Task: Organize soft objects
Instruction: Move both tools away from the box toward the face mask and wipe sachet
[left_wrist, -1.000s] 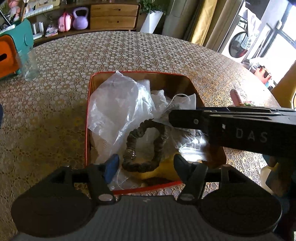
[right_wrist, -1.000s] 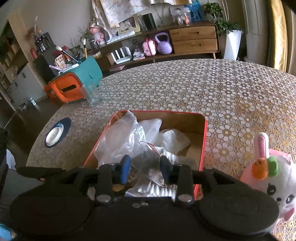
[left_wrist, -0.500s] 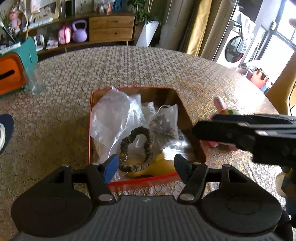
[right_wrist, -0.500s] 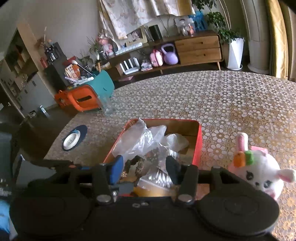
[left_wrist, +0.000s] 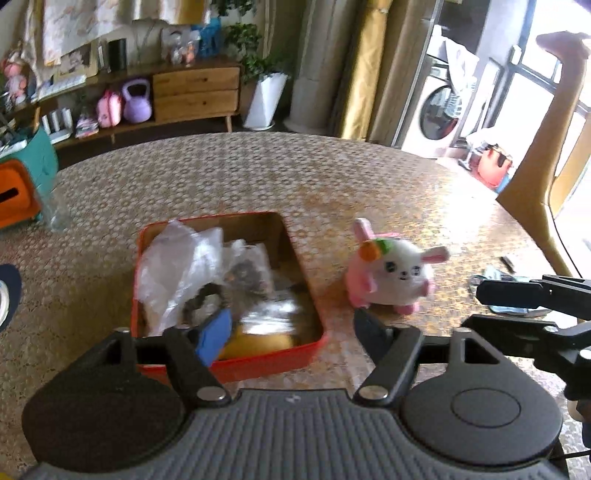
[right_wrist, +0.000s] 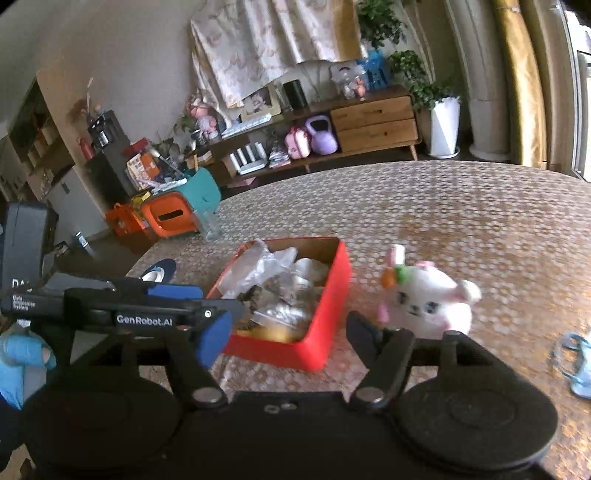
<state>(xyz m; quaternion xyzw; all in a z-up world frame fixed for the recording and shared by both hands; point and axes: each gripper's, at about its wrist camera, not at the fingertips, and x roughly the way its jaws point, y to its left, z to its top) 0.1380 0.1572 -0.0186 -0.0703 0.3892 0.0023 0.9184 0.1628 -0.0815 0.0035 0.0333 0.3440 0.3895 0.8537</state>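
Red rectangular tin box on the patterned table already holds crinkled plastic bags and a dark hair scrunchie, while the pink-and-white plush bunny waits beside it, both the left gripper and right gripper opening empty.

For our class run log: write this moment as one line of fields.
left claw: opening, empty | right claw: opening, empty | red box: holds bags, hair tie | plush bunny: on table beside box
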